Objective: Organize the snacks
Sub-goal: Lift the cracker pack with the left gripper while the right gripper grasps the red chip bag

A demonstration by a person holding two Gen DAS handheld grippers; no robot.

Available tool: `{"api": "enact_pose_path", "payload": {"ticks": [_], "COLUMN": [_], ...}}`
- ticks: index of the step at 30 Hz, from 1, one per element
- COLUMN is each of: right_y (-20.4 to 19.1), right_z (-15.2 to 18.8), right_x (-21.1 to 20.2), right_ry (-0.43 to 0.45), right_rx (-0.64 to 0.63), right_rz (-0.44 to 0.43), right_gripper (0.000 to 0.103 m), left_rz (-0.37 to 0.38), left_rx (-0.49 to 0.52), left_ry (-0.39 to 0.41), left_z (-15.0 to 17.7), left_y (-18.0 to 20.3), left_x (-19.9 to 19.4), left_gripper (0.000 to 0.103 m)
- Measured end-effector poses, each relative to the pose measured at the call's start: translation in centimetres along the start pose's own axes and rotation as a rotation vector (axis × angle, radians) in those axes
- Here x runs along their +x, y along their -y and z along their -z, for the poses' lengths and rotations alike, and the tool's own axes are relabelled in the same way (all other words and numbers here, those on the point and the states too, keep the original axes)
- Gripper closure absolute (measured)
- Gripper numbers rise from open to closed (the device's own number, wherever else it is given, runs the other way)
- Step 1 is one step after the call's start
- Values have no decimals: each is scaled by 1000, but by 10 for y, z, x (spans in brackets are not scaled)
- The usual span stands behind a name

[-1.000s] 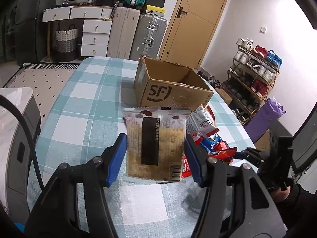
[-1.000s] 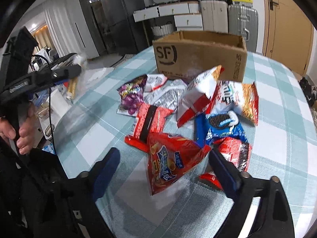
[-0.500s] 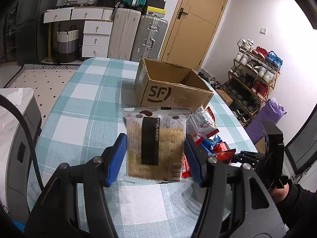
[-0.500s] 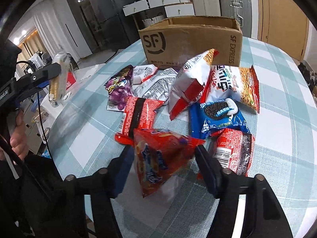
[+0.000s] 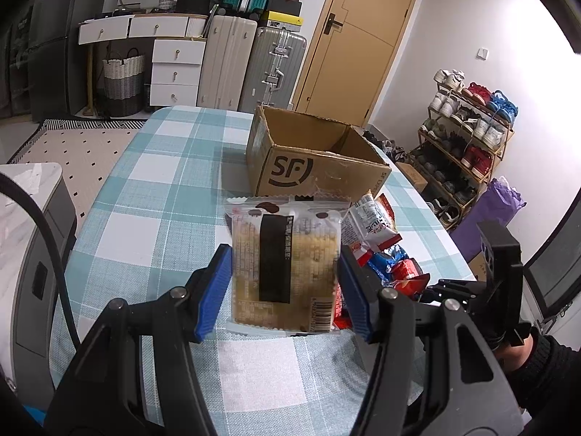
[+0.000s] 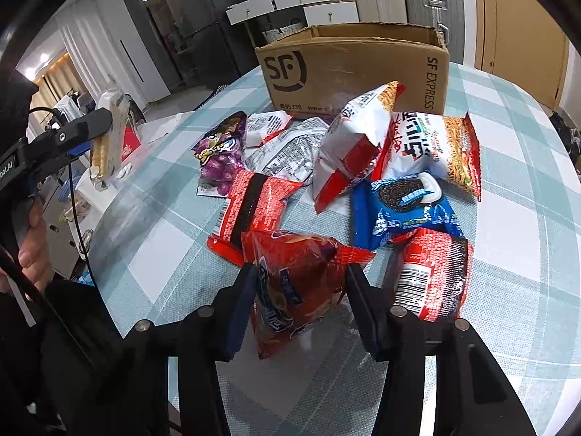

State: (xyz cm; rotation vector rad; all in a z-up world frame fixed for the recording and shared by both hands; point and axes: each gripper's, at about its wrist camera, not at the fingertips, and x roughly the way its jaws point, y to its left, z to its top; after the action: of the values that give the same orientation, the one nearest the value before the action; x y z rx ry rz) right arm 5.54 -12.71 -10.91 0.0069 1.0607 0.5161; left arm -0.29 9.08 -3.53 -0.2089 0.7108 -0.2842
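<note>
Holding: my left gripper (image 5: 285, 283) pinches a clear-wrapped biscuit pack (image 5: 285, 265) between its blue pads, upright, lifted above the table (image 5: 145, 189).
Right tool: my right gripper (image 6: 299, 305) has just been closing, and its pads now press both sides of a red snack bag (image 6: 294, 283), which bulges between them near the table's front edge.
Box: the cardboard box (image 6: 356, 69) marked SF stands open-topped toward the far edge, behind the heap.
Heap: between the box and my right gripper lie a red wrapper with a black stripe (image 6: 254, 210), a blue cookie pack (image 6: 406, 203), a red pack with a barcode (image 6: 432, 272), a white-and-red bag (image 6: 348, 145) standing tilted, a noodle packet (image 6: 435, 145), a purple bag (image 6: 218, 152) and a silver wrapper (image 6: 283, 149).
In the way: the white-and-red bag and noodle packet sit right against the box's front wall; the barcode pack lies just beside my right pad.
Around: suitcases (image 5: 250, 58), white drawers (image 5: 174, 69), a door (image 5: 359, 40) and a shoe rack (image 5: 468, 127) stand beyond the table.
</note>
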Motion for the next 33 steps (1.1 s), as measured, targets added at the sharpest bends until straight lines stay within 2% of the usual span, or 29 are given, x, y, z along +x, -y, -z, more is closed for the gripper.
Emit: {"api": "enact_pose_path", "payload": {"ticks": [4,16,33], "right_y": [-5,-3,-5], "right_z": [1,-2,-14], "right_x": [-4,-25,-105], "right_ry": [8,69,384], "right_rx": [-14,7,61], "right_rz": [-14,-48,-119], "right_gripper": [59,61,61], "left_rz": [6,11,35], "left_rx": [-1,26,27], "left_ry": [1,-9,-22], "left_z": [0,1,-6], "left_y": [0,6,29], "left_x": [0,4,17], "left_gripper": [48,48,48]}}
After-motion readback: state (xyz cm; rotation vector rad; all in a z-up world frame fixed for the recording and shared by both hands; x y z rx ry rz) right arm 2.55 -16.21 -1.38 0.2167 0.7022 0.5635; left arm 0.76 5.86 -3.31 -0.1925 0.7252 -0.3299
